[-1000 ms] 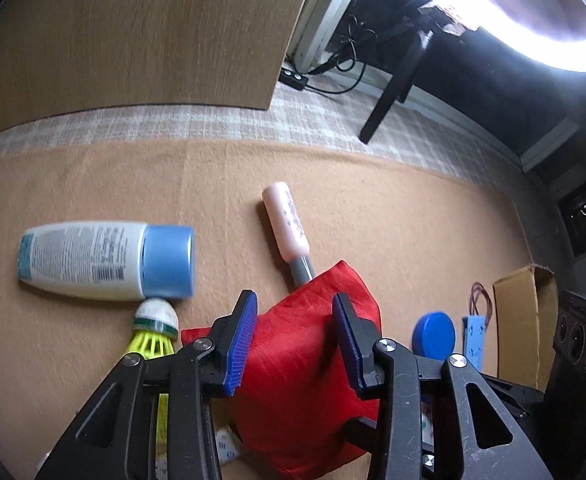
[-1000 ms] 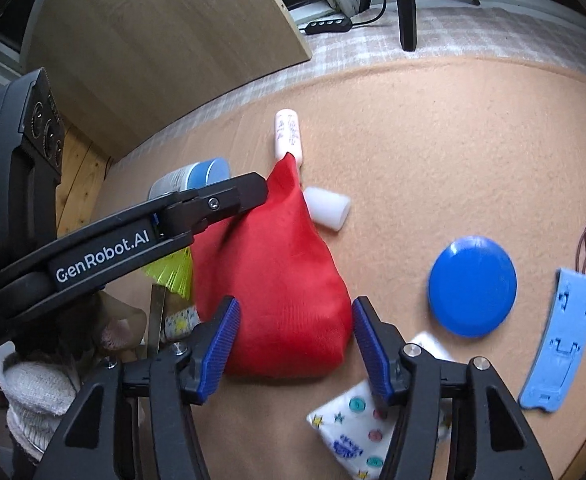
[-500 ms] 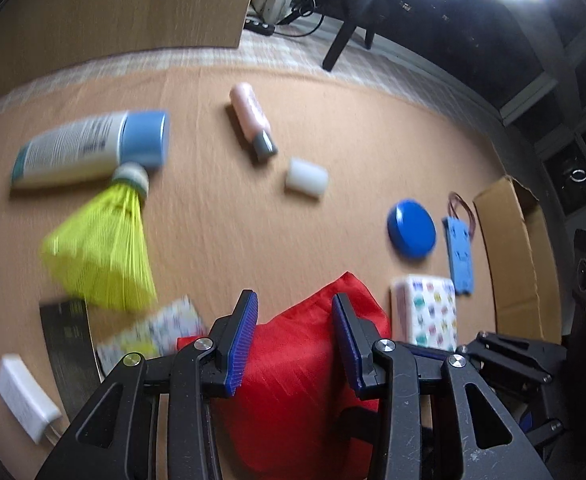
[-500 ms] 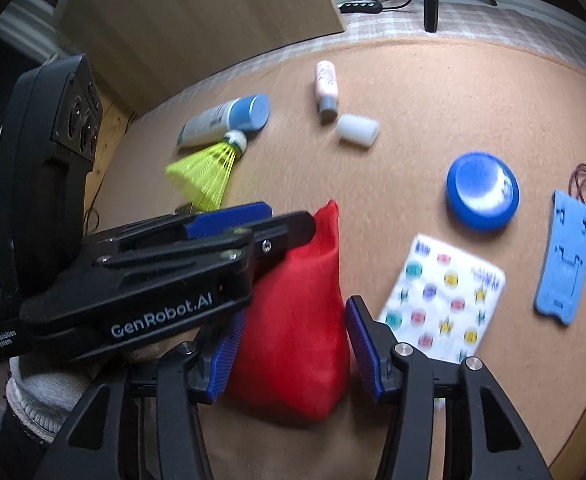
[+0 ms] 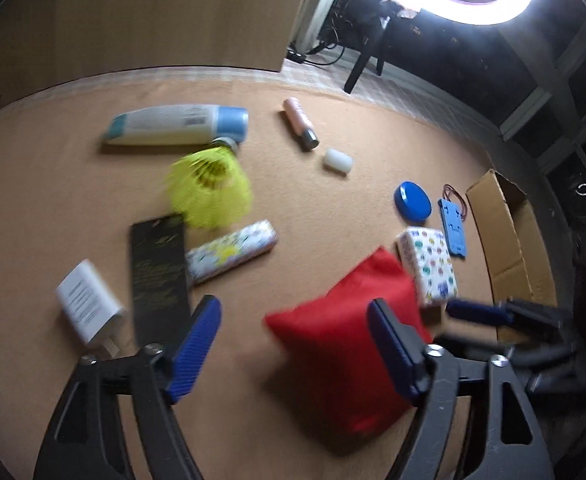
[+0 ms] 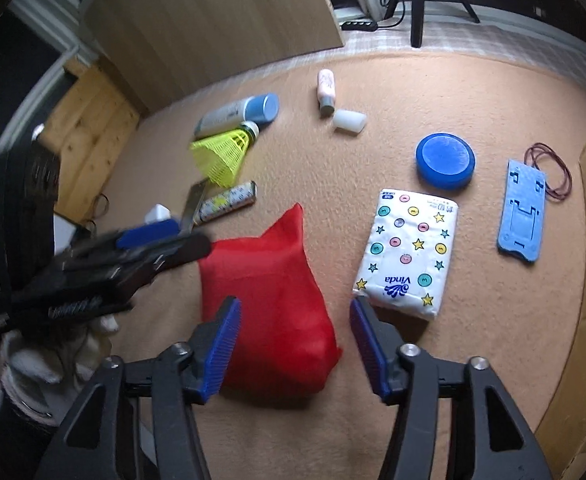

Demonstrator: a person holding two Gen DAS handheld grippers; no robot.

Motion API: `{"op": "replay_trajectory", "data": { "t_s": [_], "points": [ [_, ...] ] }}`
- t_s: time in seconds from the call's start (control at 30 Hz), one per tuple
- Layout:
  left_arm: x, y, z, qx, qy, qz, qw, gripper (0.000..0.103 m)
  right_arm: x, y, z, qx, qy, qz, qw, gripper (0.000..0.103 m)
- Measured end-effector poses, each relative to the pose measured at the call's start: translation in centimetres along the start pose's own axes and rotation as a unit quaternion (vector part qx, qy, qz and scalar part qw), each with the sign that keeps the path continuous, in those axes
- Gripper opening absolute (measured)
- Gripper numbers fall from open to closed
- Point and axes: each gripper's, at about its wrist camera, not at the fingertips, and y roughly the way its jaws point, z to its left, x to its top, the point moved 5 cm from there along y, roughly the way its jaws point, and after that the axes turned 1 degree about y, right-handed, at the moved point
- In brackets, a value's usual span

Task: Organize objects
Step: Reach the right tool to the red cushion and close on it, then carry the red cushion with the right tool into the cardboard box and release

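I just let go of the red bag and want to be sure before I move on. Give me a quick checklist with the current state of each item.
1. Left gripper clear of the red bag: ok, jaws opening, pads off the cloth.
2. Right gripper clear of the bag: ok, jaws opening, bag between them but untouched.
3. Bag resting on the mat: cannot tell, the image is blurred.
4. Tissue pack apart from the bag: ok, a gap shows.
5. Cardboard box open and within view: ok, at the mat's right edge.
6. Grippers clear of each other: ok, they are close but apart.
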Motion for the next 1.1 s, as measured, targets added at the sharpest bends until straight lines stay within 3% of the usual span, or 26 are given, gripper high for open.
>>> {"op": "replay_trajectory", "data": {
  "t_s": [0.07, 0.3, 0.4, 0.67, 0.8, 1.1],
  "points": [
    [-1.4, -1.0, 0.4, -0.002, -0.004, 0.002, 1.0, 0.083, 0.2, 0.2, 0.2, 0.011, 0.005, 0.003, 1.0, 0.066],
    [-5.0, -0.6, -0.4, -0.052, -0.034, 0.034, 0.9975, 0.084, 0.3, 1.8, 1.0, 0.035, 0.01, 0.027, 0.999, 0.066],
    [-5.9, 0.0, -1.6, -0.062, -0.025, 0.041, 0.9969, 0.084, 0.3, 2.6, 1.1, 0.036, 0.01, 0.042, 0.998, 0.066],
    [-6.3, 1.9, -2.9, -0.095, -0.04, 0.056, 0.9931, 0.083, -0.1, 3.7, 1.6, 0.019, -0.011, 0.061, 0.998, 0.067],
    [-6.5, 3.0, -3.2, -0.106, -0.047, 0.068, 0.991, 0.067, -0.3, 4.2, 1.8, 0.008, -0.026, 0.069, 0.997, 0.068],
    [-5.7, 1.5, -4.2, -0.093, -0.035, 0.044, 0.994, 0.066, -0.4, 2.9, 3.0, 0.017, -0.047, 0.059, 0.997, 0.068]
  ]
}}
